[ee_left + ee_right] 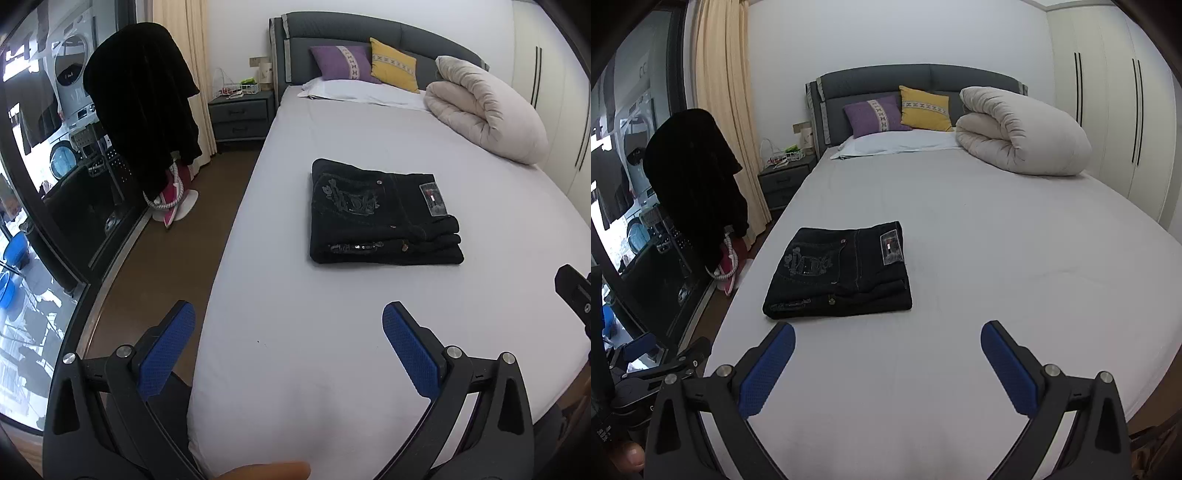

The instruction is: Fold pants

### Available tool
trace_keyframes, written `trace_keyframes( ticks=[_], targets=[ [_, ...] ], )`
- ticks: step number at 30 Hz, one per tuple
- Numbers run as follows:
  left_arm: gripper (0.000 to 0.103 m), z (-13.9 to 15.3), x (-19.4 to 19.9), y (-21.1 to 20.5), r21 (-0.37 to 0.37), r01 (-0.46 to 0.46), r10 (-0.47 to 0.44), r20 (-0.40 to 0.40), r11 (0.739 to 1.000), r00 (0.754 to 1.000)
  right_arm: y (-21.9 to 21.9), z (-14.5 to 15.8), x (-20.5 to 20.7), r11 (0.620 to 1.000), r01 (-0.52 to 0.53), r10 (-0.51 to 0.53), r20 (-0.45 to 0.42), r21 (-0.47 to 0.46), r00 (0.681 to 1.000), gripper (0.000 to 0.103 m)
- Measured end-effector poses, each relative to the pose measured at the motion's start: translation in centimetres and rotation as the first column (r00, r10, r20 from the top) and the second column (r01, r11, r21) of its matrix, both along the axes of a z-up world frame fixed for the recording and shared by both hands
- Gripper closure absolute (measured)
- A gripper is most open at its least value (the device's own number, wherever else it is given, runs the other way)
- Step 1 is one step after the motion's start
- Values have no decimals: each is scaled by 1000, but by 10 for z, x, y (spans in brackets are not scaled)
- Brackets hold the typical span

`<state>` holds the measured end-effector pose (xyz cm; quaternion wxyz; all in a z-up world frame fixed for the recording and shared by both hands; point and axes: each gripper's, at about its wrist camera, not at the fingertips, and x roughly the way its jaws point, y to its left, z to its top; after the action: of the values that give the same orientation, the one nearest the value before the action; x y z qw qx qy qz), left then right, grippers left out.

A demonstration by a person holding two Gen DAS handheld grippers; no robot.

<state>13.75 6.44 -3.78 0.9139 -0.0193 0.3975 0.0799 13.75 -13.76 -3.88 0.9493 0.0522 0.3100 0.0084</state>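
Now the black pants (384, 216) lie folded in a thick, neat square on the smooth grey bed (332, 332). Left gripper (288, 325) and right gripper (886, 343) both gape wide, holding nothing, bumpy blue pads (764, 373) apart. Only the right view shows both wardrobe doors (1115, 122).

Both wrist views face up the bed (332, 332), sharing the folded pants (842, 273).

We cannot read any words or numbers here. The pants (384, 214) have a small patch (433, 199) with a red, white and dark flag mark on it, but its letters are too small to read. The stitched picture (807, 264) on the pocket has no clear letters.
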Motion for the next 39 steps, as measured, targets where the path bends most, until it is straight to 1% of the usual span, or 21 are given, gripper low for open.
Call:
trace_keyframes(
  ticks=[8,39],
  targets=[
    [0,-8,6,-3,1,9,-9,-12,1000,1000,8,-2,0,1000,-25,24,-5,-6,1000,0],
    [0,-11,-3,-8,-25,-1,1,-19,1000,1000,13,-7,-1,1000,-27,27,-23,-4,999,0]
  ],
)
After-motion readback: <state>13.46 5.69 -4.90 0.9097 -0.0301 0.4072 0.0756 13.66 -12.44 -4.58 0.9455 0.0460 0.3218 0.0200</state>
